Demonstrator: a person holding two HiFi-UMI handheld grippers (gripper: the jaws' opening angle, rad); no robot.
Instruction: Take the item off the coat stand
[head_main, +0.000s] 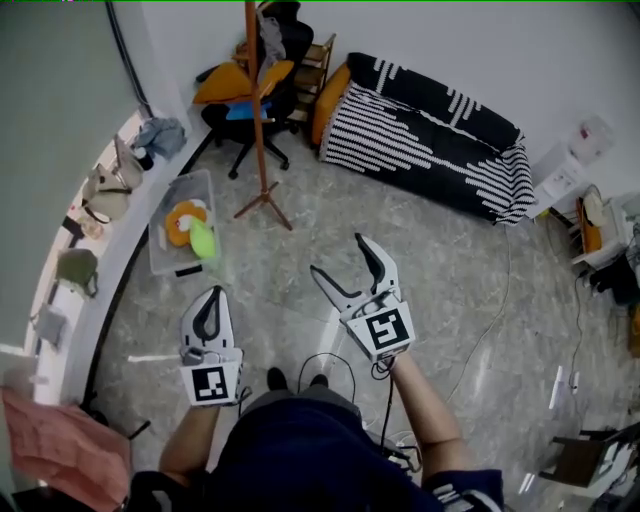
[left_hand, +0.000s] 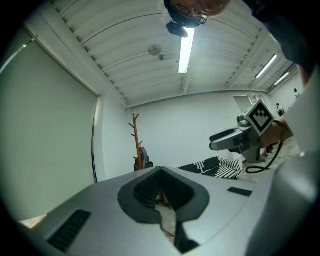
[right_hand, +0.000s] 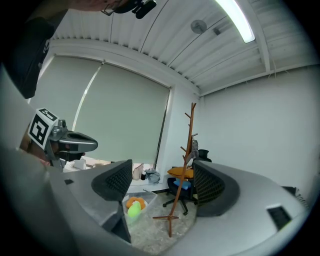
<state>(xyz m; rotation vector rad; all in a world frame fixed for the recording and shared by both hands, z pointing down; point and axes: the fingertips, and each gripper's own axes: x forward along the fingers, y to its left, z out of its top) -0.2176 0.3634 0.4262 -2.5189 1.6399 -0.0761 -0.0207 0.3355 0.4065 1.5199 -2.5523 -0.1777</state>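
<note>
the wooden coat stand (head_main: 258, 120) rises from its spread feet on the marbled floor, close to the far wall. the task's thing, a grey item (head_main: 271, 38), hangs on a peg near the top of the stand, just beside the pole. right behind the stand is a black office chair (head_main: 262, 128) with an orange cushion (head_main: 232, 82) on it. to the stand's left a clear bin (head_main: 200, 177) sits on the floor, holding an orange thing and a green thing. to the stand's right lies a black and white patterned sofa (head_main: 430, 130). both grippers are well short of the stand, on the person's side of it, pointing towards it. the left gripper (head_main: 211, 297) has its jaws pressed together with nothing between them. the right gripper (head_main: 338, 254) has its jaws spread wide and pinches nothing; in the right gripper view the stand and the bin show through the gap, far off.
</note>
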